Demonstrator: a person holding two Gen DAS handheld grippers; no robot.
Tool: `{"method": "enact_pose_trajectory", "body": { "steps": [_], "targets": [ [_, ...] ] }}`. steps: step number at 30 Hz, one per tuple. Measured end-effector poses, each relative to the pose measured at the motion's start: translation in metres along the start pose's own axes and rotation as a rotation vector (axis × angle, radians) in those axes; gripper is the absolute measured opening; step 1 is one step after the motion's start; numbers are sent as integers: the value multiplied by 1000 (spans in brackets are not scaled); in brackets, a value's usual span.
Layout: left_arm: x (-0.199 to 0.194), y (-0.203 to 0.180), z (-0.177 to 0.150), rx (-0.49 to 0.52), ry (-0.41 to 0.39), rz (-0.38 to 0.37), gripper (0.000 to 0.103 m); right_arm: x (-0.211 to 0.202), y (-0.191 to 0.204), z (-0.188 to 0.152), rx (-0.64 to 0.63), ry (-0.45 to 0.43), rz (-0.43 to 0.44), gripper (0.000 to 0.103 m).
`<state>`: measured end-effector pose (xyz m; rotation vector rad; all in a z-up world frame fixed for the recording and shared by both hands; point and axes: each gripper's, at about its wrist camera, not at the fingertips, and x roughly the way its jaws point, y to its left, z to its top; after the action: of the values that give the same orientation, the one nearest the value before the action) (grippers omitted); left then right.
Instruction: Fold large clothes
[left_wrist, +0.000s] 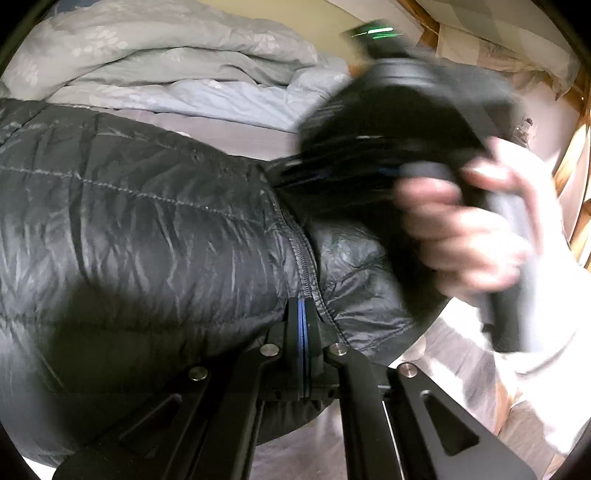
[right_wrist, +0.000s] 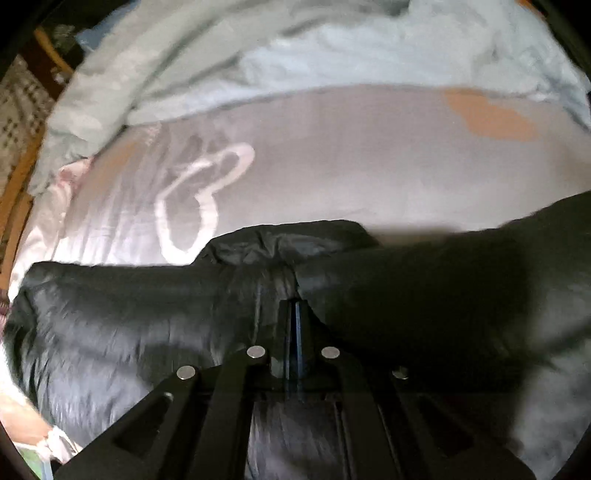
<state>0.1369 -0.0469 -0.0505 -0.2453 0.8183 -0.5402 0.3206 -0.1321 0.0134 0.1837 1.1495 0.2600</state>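
The black puffer jacket (left_wrist: 147, 240) lies on the grey bedsheet (right_wrist: 332, 155), below the rumpled duvet (left_wrist: 147, 55). Both the left gripper (left_wrist: 303, 317) and right gripper (right_wrist: 293, 317) are pinched closed on jacket fabric. The slippery shell could slide free if tugged sharply.

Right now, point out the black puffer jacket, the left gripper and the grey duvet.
black puffer jacket (left_wrist: 147, 229): left wrist view, on the quilted panel left of the zipper.
left gripper (left_wrist: 304, 314): left wrist view, between the closed fingertips at the zipper seam.
grey duvet (left_wrist: 147, 55): left wrist view, on the bunched folds behind the jacket.
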Motion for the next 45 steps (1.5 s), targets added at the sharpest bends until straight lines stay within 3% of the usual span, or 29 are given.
{"method": "enact_pose_trajectory", "body": {
  "steps": [7,9,11,13,14,17,20,23,25,29,34,40,42,43,44,45],
  "targets": [
    [0,-1,0,13,0,5,3,-111,-49,-64,-12,-174,13,7],
    [1,-1,1,21,-1,14,3,-140,-70,-89,11,-235,16,18],
    [-1,-3,-1,30,-3,26,3,-162,-91,-113,75,-312,7,54],
    [-9,-9,0,48,-22,76,3,-175,-117,-142,244,-372,-114,81],
    [-15,-15,3,65,-52,84,3,-179,-130,-158,343,-392,-180,83],
    [-30,-28,21,100,-90,68,5,-182,-153,-181,440,-439,-48,83],
    [-35,-22,34,23,-102,9,5,-170,-161,-166,465,-415,110,87],
    [-26,-14,37,-18,-68,-11,5,-147,-173,-157,591,-345,193,88],
    [-14,-8,33,-25,-30,27,5,-130,-183,-159,701,-335,258,88],
    [-1,6,28,-59,-5,14,4,-110,-194,-165,763,-420,225,88],
    [11,-4,26,61,-8,82,5,-93,-197,-150,719,-424,314,88],
    [10,0,21,64,-8,71,4,-80,-200,-130,657,-488,256,85],
    [10,-1,23,66,-7,77,4,-79,-194,-120,621,-469,218,73],
    [7,-2,25,66,-7,85,5,-78,-188,-115,597,-429,216,50],
    [-2,-5,30,60,-28,116,3,-85,-182,-114,572,-413,203,36],
    [-24,-8,38,31,-98,161,2,-97,-173,-116,534,-421,176,32]
  ]
}}
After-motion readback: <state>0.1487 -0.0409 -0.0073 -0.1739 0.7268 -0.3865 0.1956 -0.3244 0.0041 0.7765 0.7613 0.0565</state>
